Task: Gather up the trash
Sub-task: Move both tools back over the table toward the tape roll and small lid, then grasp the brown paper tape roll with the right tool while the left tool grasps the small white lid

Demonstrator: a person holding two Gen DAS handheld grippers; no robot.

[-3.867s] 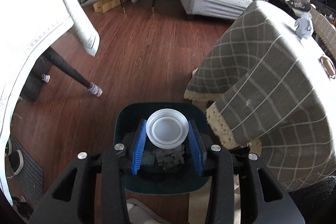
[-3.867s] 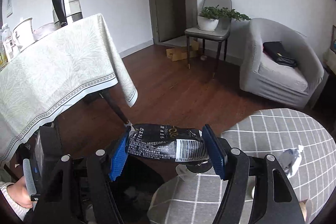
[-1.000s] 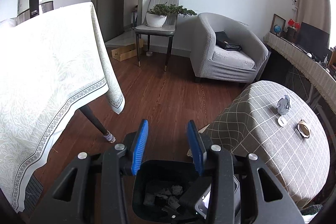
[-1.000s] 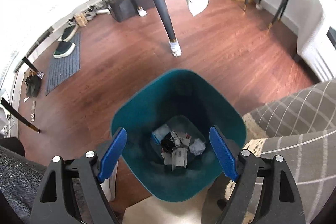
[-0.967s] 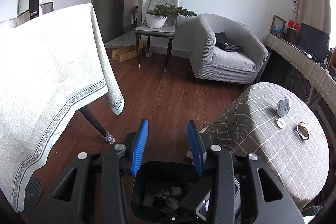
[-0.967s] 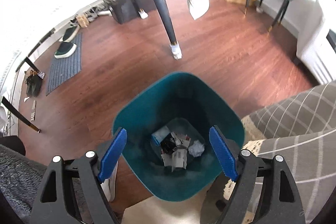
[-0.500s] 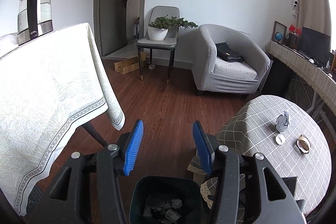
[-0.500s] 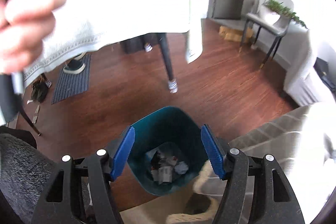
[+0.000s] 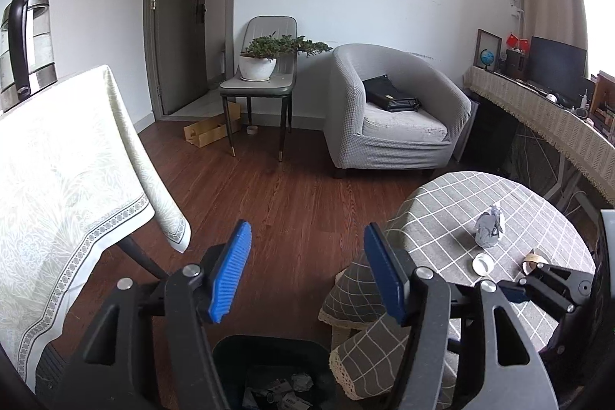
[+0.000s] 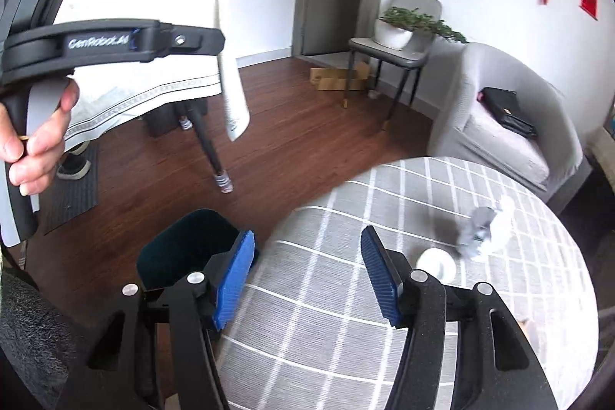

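My left gripper (image 9: 307,271) is open and empty, raised above the dark teal trash bin (image 9: 269,348), which holds several scraps. My right gripper (image 10: 307,275) is open and empty over the near edge of the round checked table (image 10: 346,333). On that table lie a crumpled grey wrapper (image 10: 480,229), also in the left wrist view (image 9: 489,229), a small white cap (image 10: 436,263), also in the left wrist view (image 9: 482,262), and a tan ring (image 9: 532,260). The bin (image 10: 184,248) stands left of the table.
A table with a white cloth (image 9: 57,179) and a kettle (image 9: 27,45) stands at the left. A grey armchair (image 9: 392,114) and a chair with a potted plant (image 9: 261,72) stand at the back. My left hand and its gripper (image 10: 46,83) show at upper left.
The plastic lid and the black wrapper have left my grippers and lie in the bin. Both grippers have risen from the bin; the right one has swung over the round table.
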